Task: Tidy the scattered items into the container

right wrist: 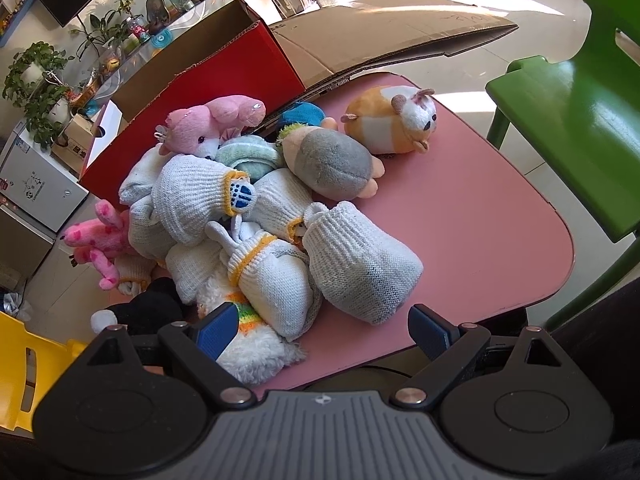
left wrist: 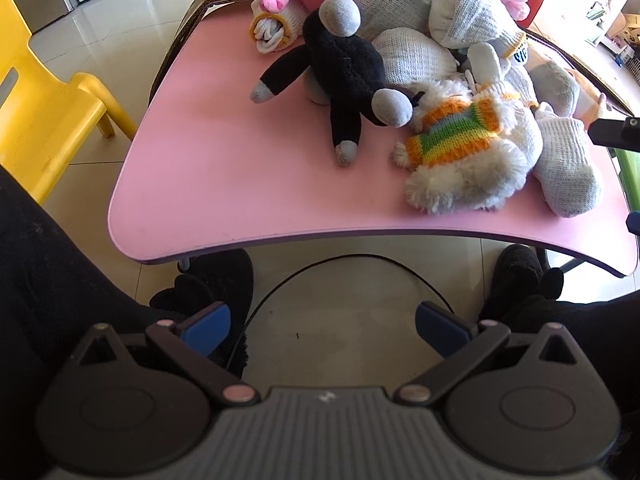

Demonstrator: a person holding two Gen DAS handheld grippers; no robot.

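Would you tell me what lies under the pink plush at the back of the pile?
The pink plush rests on white knitted gloves and a pale green rolled cloth. Whatever lies deeper in the pile is covered.

Bare pink table (left wrist: 208,168) beside toy pile (left wrist: 440,80)

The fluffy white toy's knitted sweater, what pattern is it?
The sweater has orange, yellow and green stripes; it shows best in the left wrist view.

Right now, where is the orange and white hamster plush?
In the right wrist view the orange and white hamster plush lies alone at the pink table's far right, past the grey-backed plush, near the cardboard box flap.
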